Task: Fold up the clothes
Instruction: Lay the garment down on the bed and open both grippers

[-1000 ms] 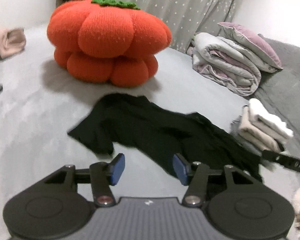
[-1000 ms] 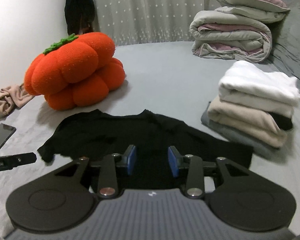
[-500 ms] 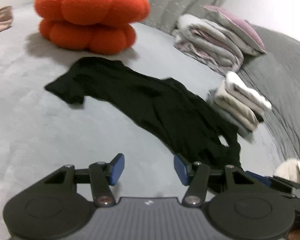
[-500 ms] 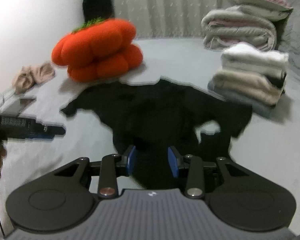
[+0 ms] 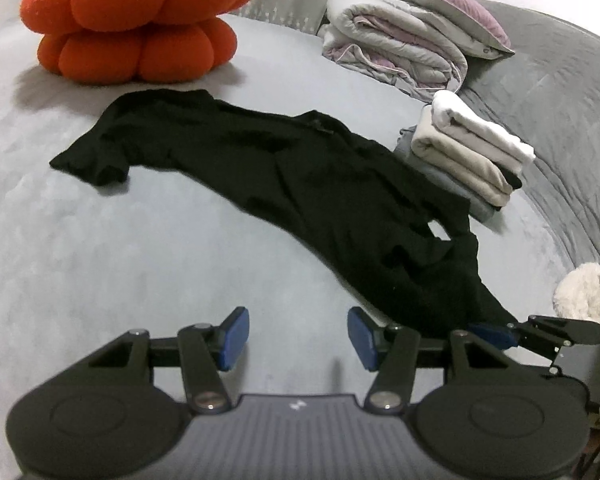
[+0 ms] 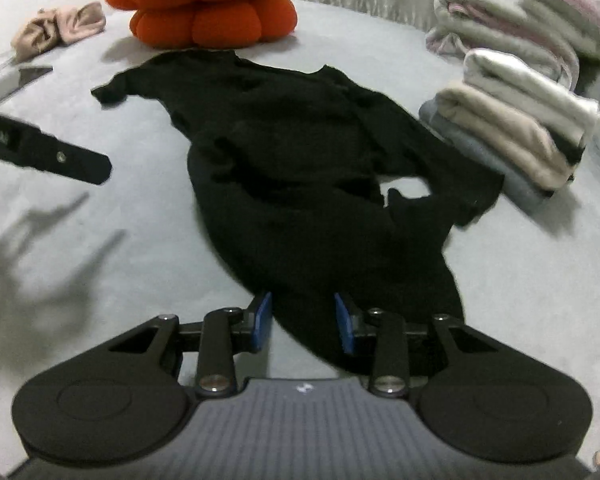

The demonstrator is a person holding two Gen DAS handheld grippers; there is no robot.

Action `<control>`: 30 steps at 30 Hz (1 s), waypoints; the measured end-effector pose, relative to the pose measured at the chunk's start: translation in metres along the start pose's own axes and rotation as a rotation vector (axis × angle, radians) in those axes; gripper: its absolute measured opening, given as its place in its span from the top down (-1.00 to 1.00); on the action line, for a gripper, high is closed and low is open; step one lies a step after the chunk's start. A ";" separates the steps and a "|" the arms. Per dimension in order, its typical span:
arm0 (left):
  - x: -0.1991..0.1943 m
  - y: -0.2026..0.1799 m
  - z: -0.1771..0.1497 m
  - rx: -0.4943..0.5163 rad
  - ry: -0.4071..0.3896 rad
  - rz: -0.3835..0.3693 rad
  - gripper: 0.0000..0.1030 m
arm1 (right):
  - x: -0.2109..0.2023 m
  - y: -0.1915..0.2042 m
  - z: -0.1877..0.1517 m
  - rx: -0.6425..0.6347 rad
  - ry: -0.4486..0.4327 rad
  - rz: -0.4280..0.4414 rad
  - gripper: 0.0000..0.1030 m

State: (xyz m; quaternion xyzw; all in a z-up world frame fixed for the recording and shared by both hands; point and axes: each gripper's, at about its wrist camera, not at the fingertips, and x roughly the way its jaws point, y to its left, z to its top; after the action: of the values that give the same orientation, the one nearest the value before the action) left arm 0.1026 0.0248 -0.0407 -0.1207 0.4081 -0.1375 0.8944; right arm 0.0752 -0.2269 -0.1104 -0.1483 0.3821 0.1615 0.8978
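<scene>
Grey bed: crumpled black knit top sprawls; my right gripper straddles its hem, spread; left gripper spread, empty. I judge bunching risks a crooked fold.

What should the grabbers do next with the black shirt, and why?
Probably close the right gripper on the black shirt: its near hem lies between the open fingers. The left gripper is open over bare bed, so it likely reaches for the hem next. The shirt lies bunched, unfolded.

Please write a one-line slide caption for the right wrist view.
Open right gripper at the near hem of a black shirt spread on a grey bed.
</scene>
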 end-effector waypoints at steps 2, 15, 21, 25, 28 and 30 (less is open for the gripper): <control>-0.001 0.002 -0.001 -0.004 0.002 0.003 -0.08 | -0.002 -0.001 -0.001 0.008 -0.004 -0.003 0.78; -0.014 0.025 0.003 -0.098 -0.008 -0.009 -0.06 | -0.047 0.004 0.022 0.201 -0.059 0.286 0.89; -0.025 0.037 0.009 -0.129 -0.047 0.002 -0.03 | -0.071 0.011 0.038 0.289 -0.098 0.482 0.89; -0.032 0.045 0.012 -0.148 -0.069 0.010 -0.03 | -0.082 0.016 0.048 0.350 -0.123 0.617 0.89; -0.033 0.050 0.013 -0.157 -0.069 0.017 -0.03 | -0.087 0.018 0.054 0.396 -0.129 0.715 0.89; -0.031 0.051 0.013 -0.158 -0.061 0.022 -0.03 | -0.084 0.018 0.055 0.415 -0.115 0.743 0.89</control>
State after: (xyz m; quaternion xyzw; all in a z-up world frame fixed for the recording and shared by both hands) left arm 0.1001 0.0846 -0.0277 -0.1904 0.3917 -0.0915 0.8955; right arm 0.0475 -0.2043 -0.0149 0.1923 0.3834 0.4014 0.8093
